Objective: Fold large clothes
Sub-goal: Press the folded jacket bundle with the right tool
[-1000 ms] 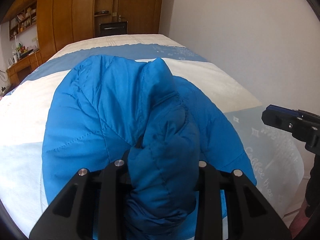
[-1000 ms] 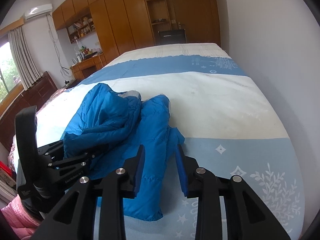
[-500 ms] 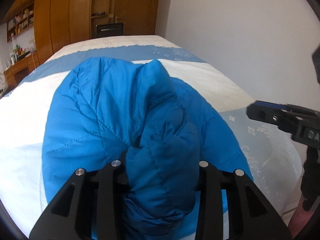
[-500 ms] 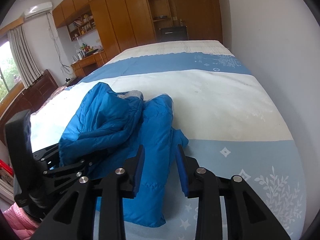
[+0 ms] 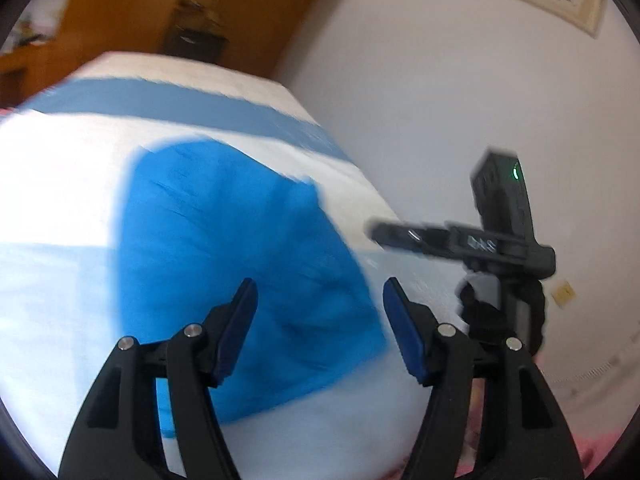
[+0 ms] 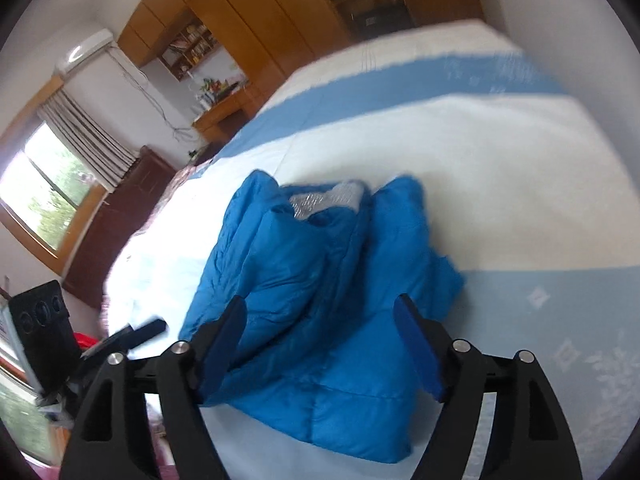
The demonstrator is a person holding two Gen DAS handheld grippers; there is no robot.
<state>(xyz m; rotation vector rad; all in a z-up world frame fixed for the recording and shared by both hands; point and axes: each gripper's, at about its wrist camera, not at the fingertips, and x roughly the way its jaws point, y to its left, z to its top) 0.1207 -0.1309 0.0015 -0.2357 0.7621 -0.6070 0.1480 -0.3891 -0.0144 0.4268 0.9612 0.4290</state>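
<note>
A blue puffy jacket (image 5: 240, 264) lies bunched on the bed, also in the right wrist view (image 6: 320, 300), with silver lining showing at its collar (image 6: 324, 202). My left gripper (image 5: 316, 320) is open and empty, raised above the jacket's near edge. My right gripper (image 6: 320, 336) is open and empty above the jacket's near part. The right gripper shows at the right in the left wrist view (image 5: 472, 240). The left gripper shows at the lower left in the right wrist view (image 6: 132, 332). The left wrist view is blurred.
The bed (image 6: 460, 160) has a white cover with blue bands and runs along the white wall (image 5: 440, 100) on the right. Wooden wardrobes (image 6: 280, 12), a desk (image 6: 224, 112) and a window (image 6: 48, 196) lie beyond and left.
My left gripper let go of the jacket, opened and lifted back. My right gripper opened wide. Both views have tilted and moved.
</note>
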